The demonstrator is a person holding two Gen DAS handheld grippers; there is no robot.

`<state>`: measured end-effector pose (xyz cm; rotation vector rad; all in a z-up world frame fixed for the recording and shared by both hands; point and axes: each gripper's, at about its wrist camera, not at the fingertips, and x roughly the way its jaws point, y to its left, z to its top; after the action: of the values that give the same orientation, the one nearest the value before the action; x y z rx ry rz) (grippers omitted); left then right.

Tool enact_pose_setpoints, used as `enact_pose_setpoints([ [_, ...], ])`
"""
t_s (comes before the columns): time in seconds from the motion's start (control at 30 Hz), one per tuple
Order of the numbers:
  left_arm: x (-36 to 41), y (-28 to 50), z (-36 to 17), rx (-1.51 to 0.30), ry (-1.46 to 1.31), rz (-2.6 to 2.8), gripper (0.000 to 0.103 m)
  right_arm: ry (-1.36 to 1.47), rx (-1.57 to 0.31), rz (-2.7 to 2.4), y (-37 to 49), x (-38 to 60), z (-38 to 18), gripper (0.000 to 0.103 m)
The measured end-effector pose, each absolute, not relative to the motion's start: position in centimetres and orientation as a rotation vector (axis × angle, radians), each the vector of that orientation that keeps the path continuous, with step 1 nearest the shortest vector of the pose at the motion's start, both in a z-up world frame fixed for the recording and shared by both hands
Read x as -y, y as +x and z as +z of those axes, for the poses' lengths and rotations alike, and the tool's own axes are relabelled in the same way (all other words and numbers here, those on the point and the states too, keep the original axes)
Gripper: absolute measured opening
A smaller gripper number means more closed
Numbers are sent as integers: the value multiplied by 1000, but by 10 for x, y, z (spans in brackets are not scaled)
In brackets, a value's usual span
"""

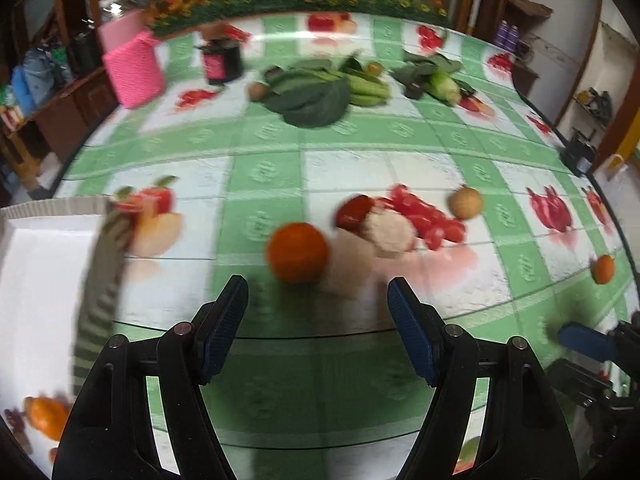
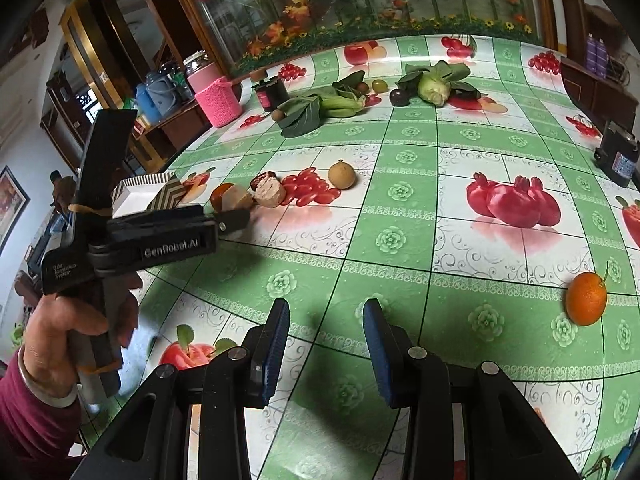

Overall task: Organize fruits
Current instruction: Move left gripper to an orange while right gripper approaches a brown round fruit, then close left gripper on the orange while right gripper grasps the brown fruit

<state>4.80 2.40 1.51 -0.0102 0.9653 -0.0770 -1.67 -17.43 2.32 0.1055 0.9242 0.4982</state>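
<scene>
Orange (image 1: 298, 252) just below centre of the left wrist view, resting on the tablecloth (image 1: 360, 148), ahead of the open jaws and not between them. Beside it to the right, apparently touching: a pale beige lump (image 1: 390, 230) with a dark red piece (image 1: 354, 210) behind; identity unclear under heavy blur. Round tan fruit (image 1: 466, 202) further right, apart from the cluster. Second orange (image 2: 586, 298) at right edge of the right wrist view, well apart from everything.

Left gripper (image 1: 316, 312): fingers spread wide, nothing held. Right gripper (image 2: 326, 338): fingers parted, nothing between, hovering over bare cloth at bottom centre.

White tray (image 1: 36, 280) with striped rim at left edge of the left wrist view, likely the destination. Leafy greens (image 1: 316, 92) and pink knitted holder (image 1: 134, 70) toward top of frame, not in play.

Risks, judged:
- Round orange on slick cloth: off-centre closing likely to roll it away or squirt it out.
- Neighbouring lump touching or nearly so: right-hand finger could catch it and drag it along.
- Strong motion blur: fast approach, overshoot possible.
- Raised tray rim close at left: clipped rim on transfer could knock the fruit loose.
</scene>
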Motion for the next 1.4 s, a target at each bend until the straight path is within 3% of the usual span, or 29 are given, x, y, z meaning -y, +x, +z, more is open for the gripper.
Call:
enact_pose_setpoints([
  [0.77,-29,52,17,-957,2,-35,73,61,-915,532,7,162,33,37],
  [1.4,-48,78,11,-981,-46,-12,73,-75,-933,512,103,119,16,37],
])
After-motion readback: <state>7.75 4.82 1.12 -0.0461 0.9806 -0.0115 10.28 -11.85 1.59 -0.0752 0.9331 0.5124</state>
